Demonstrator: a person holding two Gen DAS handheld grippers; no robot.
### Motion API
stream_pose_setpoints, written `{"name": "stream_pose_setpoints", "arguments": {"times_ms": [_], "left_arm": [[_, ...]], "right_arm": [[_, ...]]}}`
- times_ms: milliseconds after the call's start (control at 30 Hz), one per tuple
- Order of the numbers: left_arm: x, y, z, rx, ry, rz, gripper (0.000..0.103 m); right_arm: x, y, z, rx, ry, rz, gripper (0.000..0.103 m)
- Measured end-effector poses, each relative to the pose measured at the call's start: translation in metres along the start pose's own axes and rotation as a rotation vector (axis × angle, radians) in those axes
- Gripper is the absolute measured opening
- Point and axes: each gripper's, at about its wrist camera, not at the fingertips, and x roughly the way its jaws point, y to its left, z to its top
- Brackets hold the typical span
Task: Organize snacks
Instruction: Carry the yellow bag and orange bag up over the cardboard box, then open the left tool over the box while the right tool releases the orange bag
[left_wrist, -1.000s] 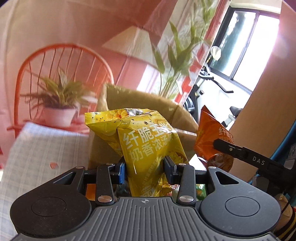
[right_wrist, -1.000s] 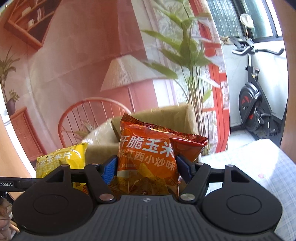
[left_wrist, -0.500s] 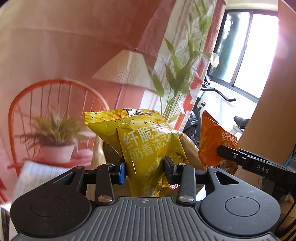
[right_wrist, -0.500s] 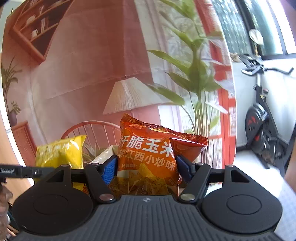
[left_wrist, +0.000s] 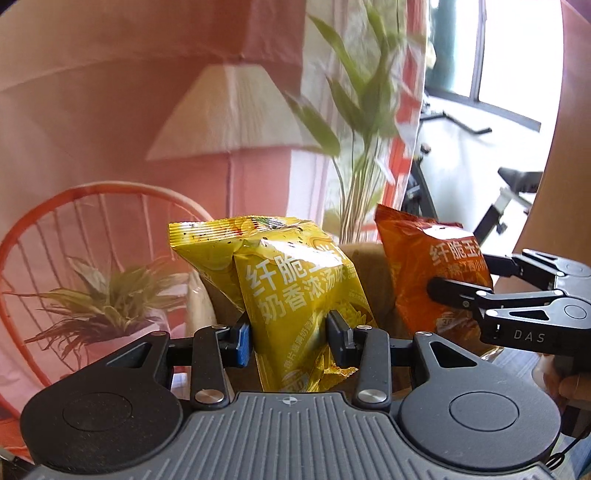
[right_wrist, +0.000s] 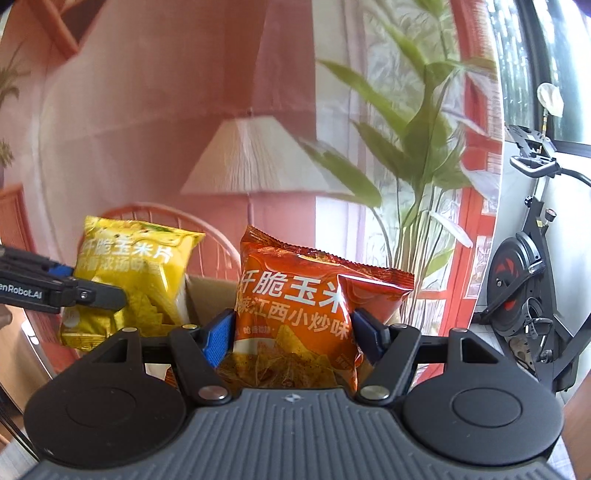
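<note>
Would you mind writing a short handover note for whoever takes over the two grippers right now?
Left gripper: shut on the yellow chip bag, held upright in the air.
Right gripper: shut on the orange chip bag, also upright and lifted.
The two bags are side by side, apart, in front of a brown cardboard box whose rim shows behind them.
Done: both bags are picked up.
Left: neither bag is set down yet; probably each goes into the box, then the jaws open. The box's inside is hidden, so I cannot tell what it holds.
</note>
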Motion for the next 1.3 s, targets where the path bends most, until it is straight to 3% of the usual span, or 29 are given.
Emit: {"name": "stream_pose_setpoints", "arguments": {"times_ms": [500,600,700,900,1300], "left_arm": [[0.042,0.001,-0.004,0.035,0.119,-0.017,0.044],[0.044,0.004,-0.004,0.02,0.118,-0.035,0.047],[0.045,0.007,-0.004,0.005,0.119,-0.02,0.06],[0.038,0.01,-0.003,-0.032,0.095,-0.028,0.06],[-0.003,0.007,-0.011,-0.067,0.041,-0.012,0.06]], "right_arm": [[0.048,0.003,-0.016,-0.023,0.131,0.022,0.071],[0.053,0.003,-0.019,-0.024,0.149,0.019,0.072],[0.057,0.003,-0.021,-0.017,0.169,0.023,0.073],[0.054,0.0,-0.021,-0.003,0.166,0.013,0.083],[0.013,0.006,-0.016,0.021,0.113,0.016,0.083]]}}
